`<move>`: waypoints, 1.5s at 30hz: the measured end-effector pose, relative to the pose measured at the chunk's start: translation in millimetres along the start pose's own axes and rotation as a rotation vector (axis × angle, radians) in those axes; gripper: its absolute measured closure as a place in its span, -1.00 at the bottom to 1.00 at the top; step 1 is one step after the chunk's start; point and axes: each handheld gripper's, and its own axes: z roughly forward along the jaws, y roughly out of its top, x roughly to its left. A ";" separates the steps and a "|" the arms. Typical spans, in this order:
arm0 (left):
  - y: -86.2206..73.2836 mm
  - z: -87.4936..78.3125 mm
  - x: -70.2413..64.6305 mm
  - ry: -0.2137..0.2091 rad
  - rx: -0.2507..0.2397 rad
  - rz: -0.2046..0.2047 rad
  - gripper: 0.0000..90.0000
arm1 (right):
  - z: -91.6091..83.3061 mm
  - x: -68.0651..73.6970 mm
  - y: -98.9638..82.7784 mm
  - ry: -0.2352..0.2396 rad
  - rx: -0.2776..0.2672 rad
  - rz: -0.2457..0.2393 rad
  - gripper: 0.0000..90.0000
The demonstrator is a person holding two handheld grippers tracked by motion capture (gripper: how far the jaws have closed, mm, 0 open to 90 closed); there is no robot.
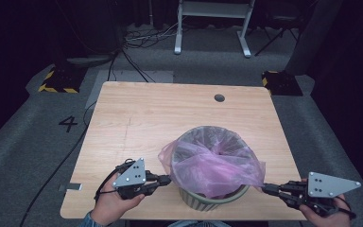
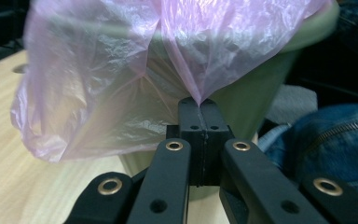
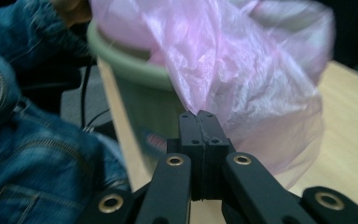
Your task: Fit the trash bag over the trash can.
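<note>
Pink bin liner point(image 1: 213, 166): draped over green bin point(image 1: 208, 198) at table's point(image 1: 137, 113) near edge. We had left gripper point(image 1: 164, 179) and right gripper point(image 1: 266, 188) each clamped on 1 edge; pull evenly outward, avoiding tears.

From above I see a green ribbed bin point(image 1: 203, 198) near the front edge of the wooden worktop point(image 1: 137, 113), a pink plastic bag point(image 1: 212, 161) draped in and over its rim. My left gripper point(image 1: 165, 180) lies level at the bin's left side, jaws together at the bag's hanging edge. My right gripper point(image 1: 265, 188) lies at the bin's right, jaws together on the bag's drawn-out corner. A round hole point(image 1: 220, 98) sits near the worktop's far edge.
</note>
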 end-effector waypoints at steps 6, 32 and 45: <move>-9.4 7.7 0.7 -0.043 0.023 -0.013 1.00 | 16.0 0.3 -23.0 0.061 0.075 0.047 1.00; -48.6 0.5 20.0 0.010 0.113 -0.105 0.86 | 49.1 -10.5 -64.0 0.031 0.244 0.093 0.77; -18.0 -12.2 -7.1 0.102 -0.030 -0.027 -0.36 | 28.3 -4.1 -43.6 -0.081 0.032 0.121 -0.52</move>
